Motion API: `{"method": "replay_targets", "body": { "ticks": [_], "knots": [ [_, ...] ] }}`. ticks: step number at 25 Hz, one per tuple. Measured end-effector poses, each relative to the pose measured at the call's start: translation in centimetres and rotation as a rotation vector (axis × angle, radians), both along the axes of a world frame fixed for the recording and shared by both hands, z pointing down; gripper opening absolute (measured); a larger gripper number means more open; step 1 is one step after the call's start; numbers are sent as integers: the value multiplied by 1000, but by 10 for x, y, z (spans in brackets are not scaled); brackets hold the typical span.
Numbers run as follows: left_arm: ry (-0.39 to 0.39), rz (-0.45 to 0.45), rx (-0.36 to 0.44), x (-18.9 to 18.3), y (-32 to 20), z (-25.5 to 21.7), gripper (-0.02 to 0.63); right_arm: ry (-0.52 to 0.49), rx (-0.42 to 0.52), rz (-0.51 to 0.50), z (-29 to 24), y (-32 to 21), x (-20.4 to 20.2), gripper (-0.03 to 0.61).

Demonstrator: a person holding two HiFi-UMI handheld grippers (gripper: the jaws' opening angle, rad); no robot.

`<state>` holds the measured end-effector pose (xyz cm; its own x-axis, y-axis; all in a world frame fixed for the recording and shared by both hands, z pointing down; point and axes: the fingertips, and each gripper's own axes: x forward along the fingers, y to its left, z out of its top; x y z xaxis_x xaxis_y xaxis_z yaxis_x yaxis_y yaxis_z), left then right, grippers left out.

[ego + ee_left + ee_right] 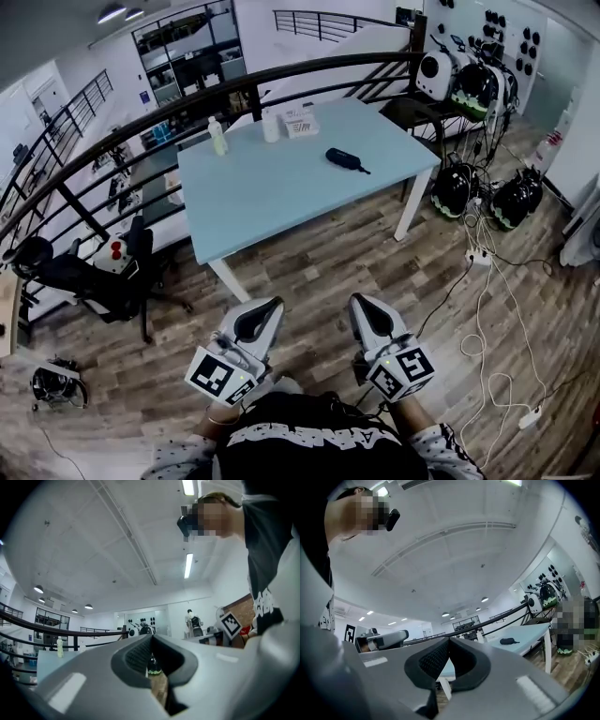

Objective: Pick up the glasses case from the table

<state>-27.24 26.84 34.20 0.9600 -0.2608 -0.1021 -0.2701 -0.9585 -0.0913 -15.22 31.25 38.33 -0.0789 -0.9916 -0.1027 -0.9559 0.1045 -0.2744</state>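
Note:
A dark glasses case lies on the right part of the light blue table; it shows small and far off in the right gripper view as the glasses case. My left gripper and right gripper hover side by side over the wood floor, well short of the table's near edge. Both have their jaws together with nothing between them. In the left gripper view the left gripper points past the table's side.
A small bottle, a white container and a white box stand at the table's far edge by a dark railing. A black chair stands left. Cables and helmets lie right of the table.

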Motion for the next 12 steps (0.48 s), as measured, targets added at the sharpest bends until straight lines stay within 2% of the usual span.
{"method": "replay_targets", "body": {
  "ticks": [7,12],
  "knots": [
    [-3,31,-29,27,-10,10,0,-13,-29,18,11,-3,20,6],
    [40,79,-10,66,-31,6,0,34,-43,69,3,-13,55,6]
  ]
}}
